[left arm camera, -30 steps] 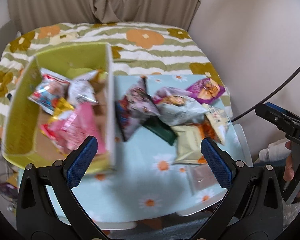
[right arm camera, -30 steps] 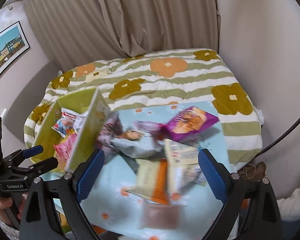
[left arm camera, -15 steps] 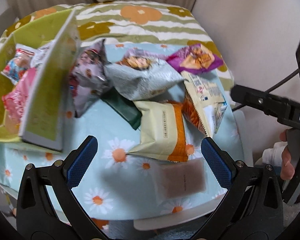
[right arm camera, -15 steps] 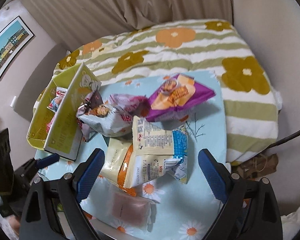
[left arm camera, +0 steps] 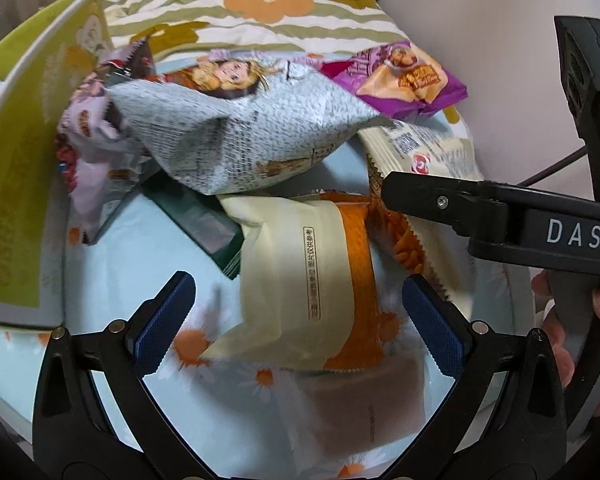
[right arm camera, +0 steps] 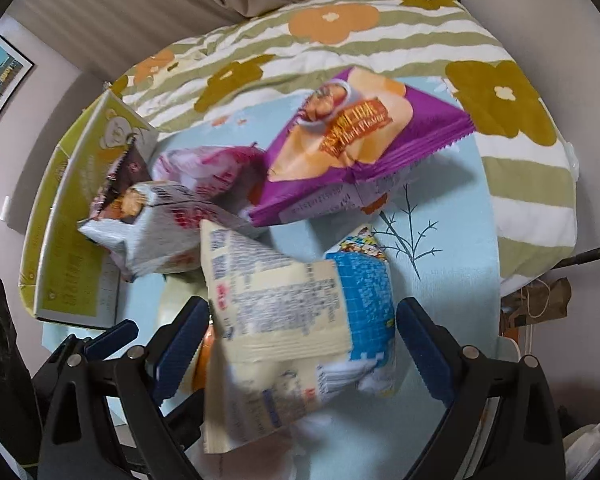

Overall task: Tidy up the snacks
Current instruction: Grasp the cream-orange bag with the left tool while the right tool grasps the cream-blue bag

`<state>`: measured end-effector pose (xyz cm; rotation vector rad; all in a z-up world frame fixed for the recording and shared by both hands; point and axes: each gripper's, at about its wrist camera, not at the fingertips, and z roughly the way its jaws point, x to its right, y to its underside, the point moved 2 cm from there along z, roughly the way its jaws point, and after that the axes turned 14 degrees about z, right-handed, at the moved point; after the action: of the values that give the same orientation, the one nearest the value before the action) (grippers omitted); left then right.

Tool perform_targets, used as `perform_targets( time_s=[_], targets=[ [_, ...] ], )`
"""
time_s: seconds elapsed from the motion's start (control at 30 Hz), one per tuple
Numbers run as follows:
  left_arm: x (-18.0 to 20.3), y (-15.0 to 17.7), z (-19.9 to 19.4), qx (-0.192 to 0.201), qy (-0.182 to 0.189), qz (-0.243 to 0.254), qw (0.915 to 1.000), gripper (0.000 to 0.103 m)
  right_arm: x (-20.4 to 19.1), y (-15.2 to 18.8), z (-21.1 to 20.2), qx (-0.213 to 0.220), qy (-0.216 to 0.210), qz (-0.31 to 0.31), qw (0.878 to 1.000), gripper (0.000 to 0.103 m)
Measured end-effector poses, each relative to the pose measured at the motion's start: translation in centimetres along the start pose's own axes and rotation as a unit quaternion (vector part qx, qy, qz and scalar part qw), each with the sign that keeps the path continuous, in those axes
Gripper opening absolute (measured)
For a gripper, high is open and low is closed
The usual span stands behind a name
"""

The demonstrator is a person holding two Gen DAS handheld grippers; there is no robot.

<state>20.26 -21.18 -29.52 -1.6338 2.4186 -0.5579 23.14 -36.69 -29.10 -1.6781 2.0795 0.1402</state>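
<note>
Sorting barely begun: both jaws open and empty, left gripper (left arm camera: pixel 298 316) and right gripper (right arm camera: pixel 300 344) over loose snack packets (left arm camera: pixel 300 276) on the surface (left arm camera: pixel 120 248); box (left arm camera: pixel 20 160) at left

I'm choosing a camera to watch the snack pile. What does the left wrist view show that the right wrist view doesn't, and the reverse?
Only the left wrist view shows the dark green packet and the brownish clear-wrapped bar.

Only the right wrist view shows the framed picture on the wall and the twig print on the tablecloth.

Both show the purple snack bag, the newsprint-patterned bag and the yellow-green box.
</note>
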Motion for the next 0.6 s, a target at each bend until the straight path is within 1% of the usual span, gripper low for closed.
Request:
perform_targets(
  time_s=[0.17, 0.27, 0.33, 0.47, 0.53, 0.6],
  targets=[
    [0.5, -0.4, 1.3, -0.005, 0.0, 0.006, 1.0, 0.102, 0.7, -0.4, 1.1, -0.011, -0.012, -0.006, 1.0, 0.093],
    [0.6, -0.7, 1.9, -0.007, -0.002, 0.009, 0.9999, 0.099, 1.2, -0.5, 1.5, -0.019, -0.016, -0.008, 1.0, 0.093],
    [0.7, -0.9, 2.2, -0.01, -0.004, 0.012, 0.9999, 0.095, 1.5, -0.5, 1.5, -0.017, -0.022, -0.002, 1.0, 0.092],
    [1.0, -1.1, 2.6, -0.018, -0.008, 0.018, 0.9997, 0.089, 2.1, -0.3, 1.4, -0.016, -0.029, 0.008, 0.999, 0.085],
    [1.3, -1.2, 2.8, -0.021, -0.01, 0.024, 0.9994, 0.084, 2.0, -0.3, 1.2, -0.015, -0.029, 0.008, 0.999, 0.084],
    [1.4, -1.2, 2.9, -0.025, -0.015, 0.028, 0.9992, 0.081, 2.0, -0.3, 1.1, -0.013, -0.029, 0.009, 0.999, 0.081]
  ],
)
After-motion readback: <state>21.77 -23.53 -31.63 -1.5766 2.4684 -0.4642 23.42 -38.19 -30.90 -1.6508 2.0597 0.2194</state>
